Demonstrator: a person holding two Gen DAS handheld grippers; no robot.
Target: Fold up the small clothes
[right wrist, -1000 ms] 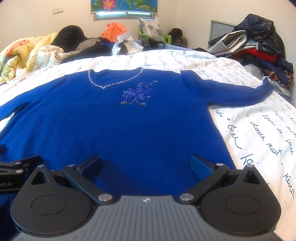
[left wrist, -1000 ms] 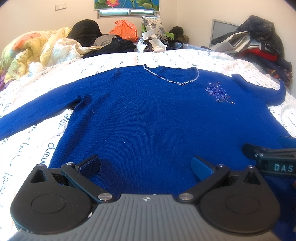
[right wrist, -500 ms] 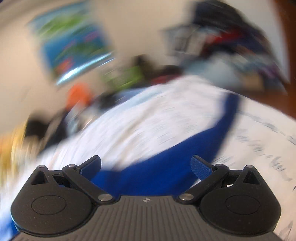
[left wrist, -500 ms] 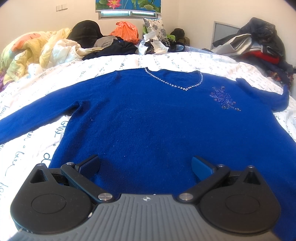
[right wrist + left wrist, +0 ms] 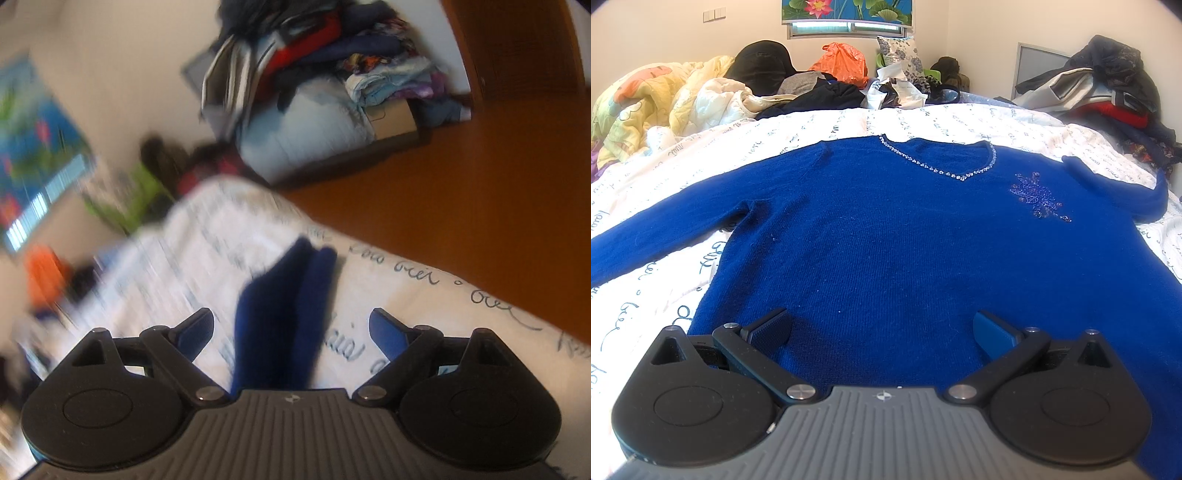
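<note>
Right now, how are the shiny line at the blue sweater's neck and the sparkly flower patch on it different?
The sparkly silver bead trim is a thin line following the V of the neck of the blue knitted sweater; the beaded purple flower patch is a small clump lower down on the chest. The trim looks silver-white, the patch dark purple-blue. The trim is near the middle, the patch off to one side. Both are shiny beads on the same sweater.

A blue sweater (image 5: 886, 236) of fine matt knit, its neckline edged with glittering beads (image 5: 938, 168), lies on a smooth white cotton bedsheet (image 5: 646, 177) printed with script. The floor (image 5: 480, 184) looks like polished wood. Gripper fingers (image 5: 768, 328) are matt black plastic.
</note>
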